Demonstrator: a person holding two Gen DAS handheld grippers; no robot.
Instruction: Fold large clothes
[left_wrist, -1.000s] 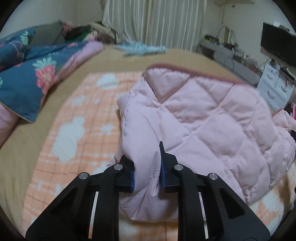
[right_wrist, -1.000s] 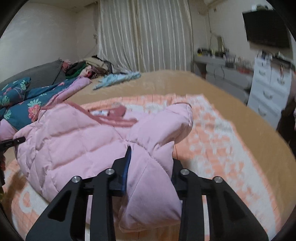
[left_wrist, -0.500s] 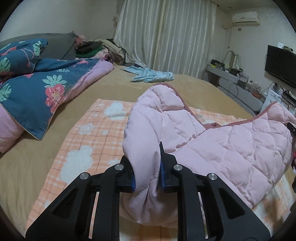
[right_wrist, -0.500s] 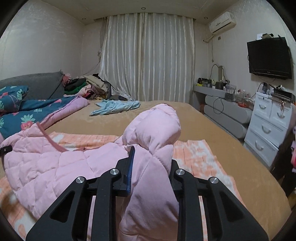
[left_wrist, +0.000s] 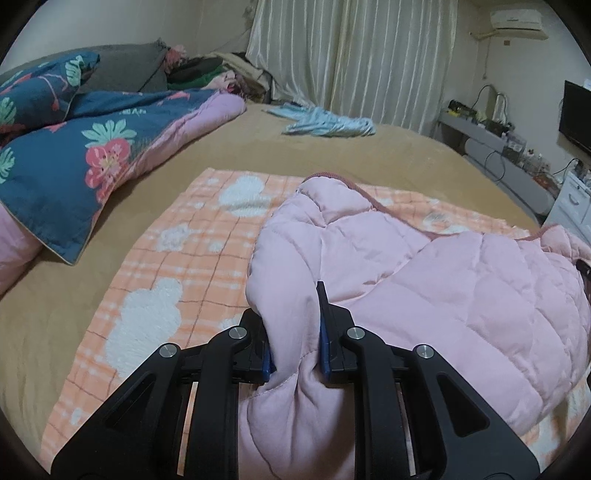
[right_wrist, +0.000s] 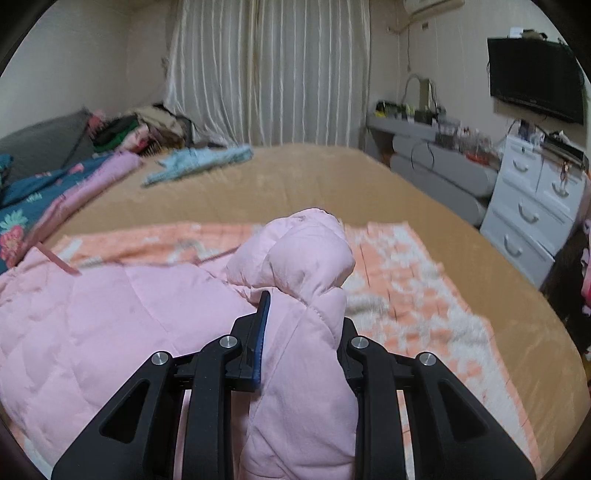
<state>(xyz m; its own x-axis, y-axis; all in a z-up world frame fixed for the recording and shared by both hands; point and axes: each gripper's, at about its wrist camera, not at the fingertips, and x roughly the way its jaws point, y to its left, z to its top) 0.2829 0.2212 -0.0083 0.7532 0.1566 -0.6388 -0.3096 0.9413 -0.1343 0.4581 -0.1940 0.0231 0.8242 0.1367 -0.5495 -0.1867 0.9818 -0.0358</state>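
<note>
A pink quilted jacket (left_wrist: 424, 288) lies bunched on an orange plaid blanket (left_wrist: 177, 266) spread over the bed. My left gripper (left_wrist: 291, 321) is shut on a thick fold at the jacket's left end, with padding bulging between the blue pads. In the right wrist view the jacket (right_wrist: 110, 325) stretches away to the left. My right gripper (right_wrist: 303, 317) is shut on a puffy fold, which rises above the fingers and hides the right fingertip. The blanket (right_wrist: 406, 295) shows to the right of that fold.
A blue floral quilt (left_wrist: 74, 155) lies heaped at the left of the tan bed cover (left_wrist: 258, 147). A light blue garment (left_wrist: 325, 123) lies farther back and a clothes pile (right_wrist: 140, 129) sits by the curtain. White drawers (right_wrist: 532, 214) and a wall television (right_wrist: 535, 77) stand right of the bed.
Both grippers moved across the bed with the jacket still pinched. The jacket was raised half a second ago and now hangs lower, close over the blanket. Both views tilt down again.
</note>
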